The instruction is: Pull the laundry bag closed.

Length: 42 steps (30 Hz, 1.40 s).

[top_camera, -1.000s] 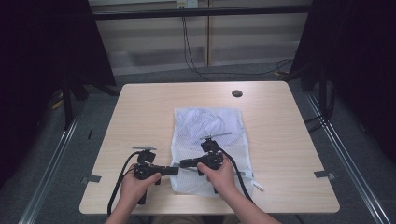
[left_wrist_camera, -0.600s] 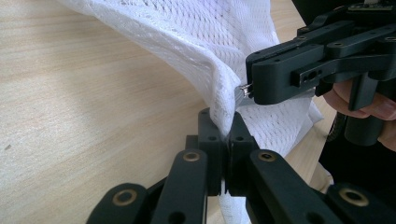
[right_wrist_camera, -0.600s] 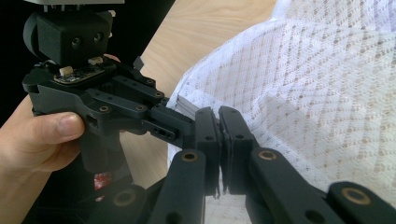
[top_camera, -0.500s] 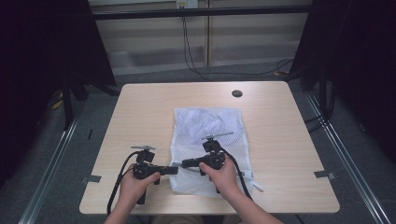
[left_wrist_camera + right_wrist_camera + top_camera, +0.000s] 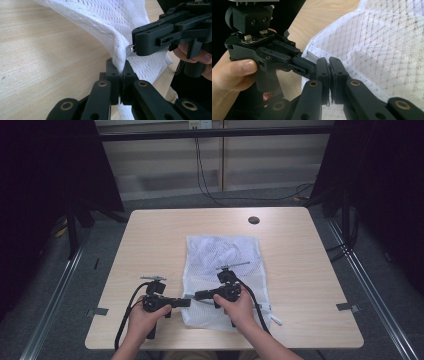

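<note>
A white mesh bag (image 5: 225, 255) lies flat on the middle of the wooden table (image 5: 150, 240). My left gripper (image 5: 186, 302) is at the bag's front left edge, shut on a raised fold of the mesh (image 5: 105, 20). My right gripper (image 5: 198, 295) comes in over the bag and meets the left one tip to tip. Its jaws are shut on a small metal zipper pull (image 5: 131, 48) at the bag's edge (image 5: 387, 45). In the right gripper view, the left gripper (image 5: 312, 65) sits just left of my own shut jaws.
A dark round hole (image 5: 254, 220) sits near the table's far edge. A small white piece (image 5: 276, 320) lies by the bag's front right corner. Tape marks (image 5: 345, 306) flank the table's front. Cables trail from both grippers toward the person.
</note>
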Each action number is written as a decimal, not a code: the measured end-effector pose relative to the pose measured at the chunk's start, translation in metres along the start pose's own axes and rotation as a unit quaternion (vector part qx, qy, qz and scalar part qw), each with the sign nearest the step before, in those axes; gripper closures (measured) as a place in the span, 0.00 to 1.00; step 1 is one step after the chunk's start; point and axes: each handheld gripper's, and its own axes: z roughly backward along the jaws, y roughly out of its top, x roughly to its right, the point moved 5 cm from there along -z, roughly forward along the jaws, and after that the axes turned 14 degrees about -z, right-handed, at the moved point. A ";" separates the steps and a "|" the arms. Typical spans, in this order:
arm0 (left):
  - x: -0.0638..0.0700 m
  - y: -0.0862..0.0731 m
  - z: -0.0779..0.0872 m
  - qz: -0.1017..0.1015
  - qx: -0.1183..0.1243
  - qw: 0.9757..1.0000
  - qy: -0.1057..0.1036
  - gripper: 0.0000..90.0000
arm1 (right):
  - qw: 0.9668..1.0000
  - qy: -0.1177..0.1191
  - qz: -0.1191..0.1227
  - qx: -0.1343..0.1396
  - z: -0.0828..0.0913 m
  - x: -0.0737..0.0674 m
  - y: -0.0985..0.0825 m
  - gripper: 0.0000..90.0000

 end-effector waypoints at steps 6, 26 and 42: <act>0.000 0.000 0.000 0.002 -0.002 1.000 -0.003 0.98 | 1.000 0.003 -0.003 -0.002 0.000 0.000 0.000 0.97; -0.001 0.000 0.003 0.010 0.001 1.000 0.000 0.98 | 1.000 -0.001 -0.012 -0.003 0.006 0.010 -0.001 0.97; -0.001 0.000 0.002 0.012 -0.003 1.000 -0.003 0.98 | 1.000 0.001 -0.008 -0.007 0.009 0.011 -0.002 0.97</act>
